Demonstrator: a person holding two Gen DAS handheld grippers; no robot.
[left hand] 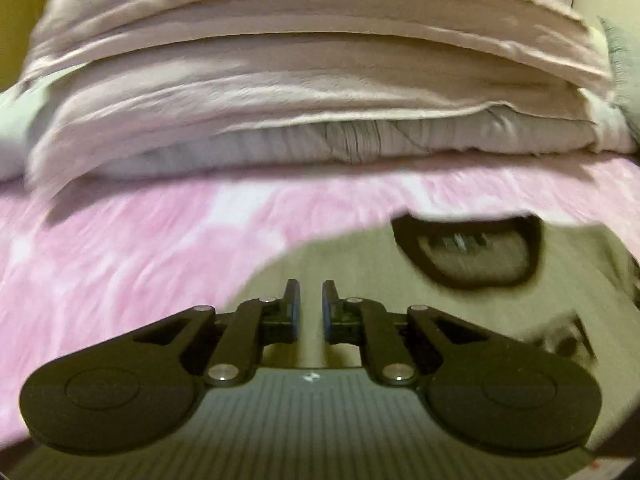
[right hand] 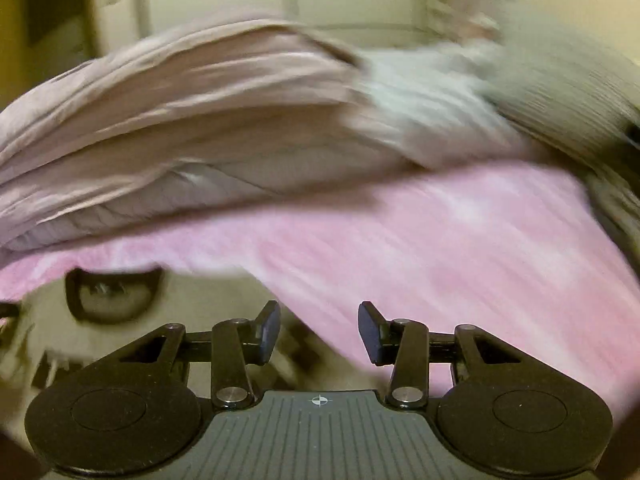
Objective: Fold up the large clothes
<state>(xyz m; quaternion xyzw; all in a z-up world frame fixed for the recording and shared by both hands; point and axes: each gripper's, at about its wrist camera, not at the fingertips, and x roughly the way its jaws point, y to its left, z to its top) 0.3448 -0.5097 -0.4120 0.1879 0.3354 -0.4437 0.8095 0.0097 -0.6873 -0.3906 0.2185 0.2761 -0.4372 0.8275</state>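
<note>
Your left tongs (left hand: 311, 307) are nearly shut and empty; your right tongs (right hand: 319, 332) are wide and empty. Reach slowly for the pinkish-grey cloth (left hand: 280, 92) on the pink bed (left hand: 120, 248) and grab its near edge.

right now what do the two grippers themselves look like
Both the left gripper and right gripper are matte black: two rounded disc-like lobes, angled linkage bars with silver rivets, and flat fingers with dark blue pads. Each has a grey ribbed body bearing a small white crosshair-like mark. No cables or sleeves show.

Mauve folded garment (left hand: 280, 92), mottled pink-white blanket (left hand: 120, 264) (blurred)
</note>
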